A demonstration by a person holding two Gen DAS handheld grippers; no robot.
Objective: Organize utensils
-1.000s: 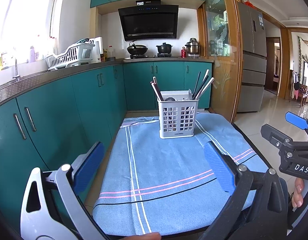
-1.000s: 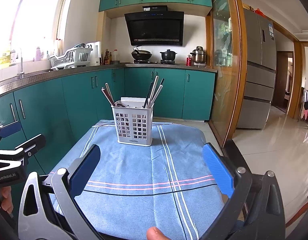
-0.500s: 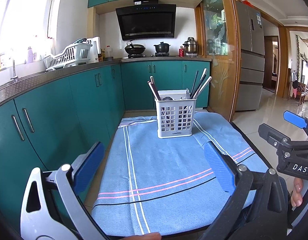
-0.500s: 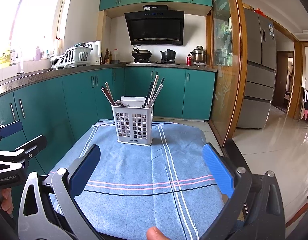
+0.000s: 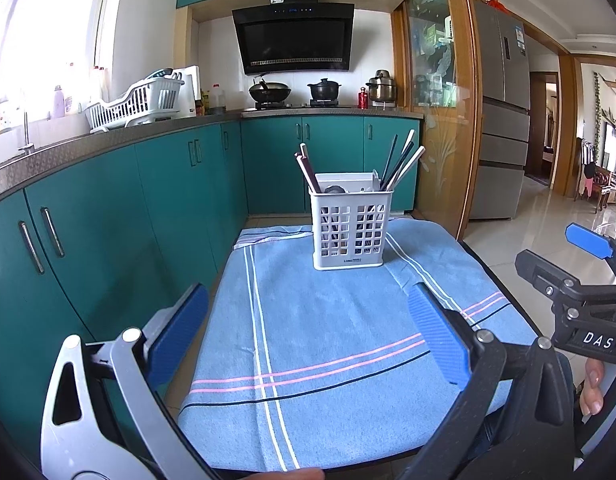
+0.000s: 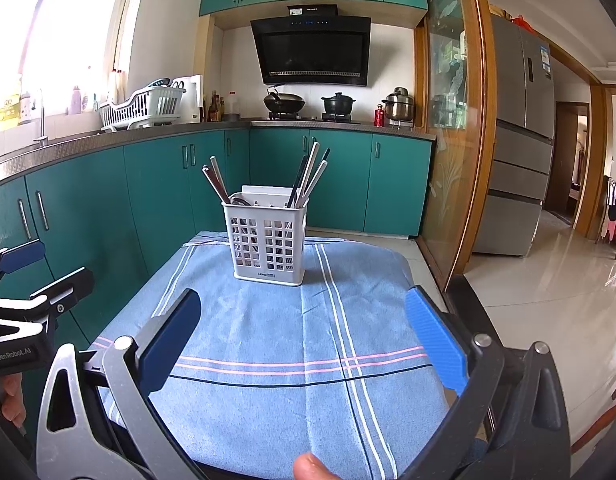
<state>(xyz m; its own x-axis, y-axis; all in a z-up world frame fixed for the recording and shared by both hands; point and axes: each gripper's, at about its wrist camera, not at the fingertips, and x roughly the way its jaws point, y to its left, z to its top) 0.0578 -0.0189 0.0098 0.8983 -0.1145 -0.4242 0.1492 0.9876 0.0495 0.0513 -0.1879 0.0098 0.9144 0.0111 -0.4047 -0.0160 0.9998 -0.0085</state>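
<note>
Utensil basket (image 5: 349, 226) hides its utensils' lower ends.

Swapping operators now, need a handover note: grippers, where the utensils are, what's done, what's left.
Left gripper: open, empty, held over the near part of the blue cloth.
Right gripper: open, empty, also short of the holder.
White utensil holder: upright at the far end of the cloth, chopsticks leaning out of both ends, a spoon-like piece inside.
Done: no utensils lie loose on the cloth; all visible ones are in the holder.
Left: cannot tell if further sorting is wanted; otherwise nothing obvious.
</note>
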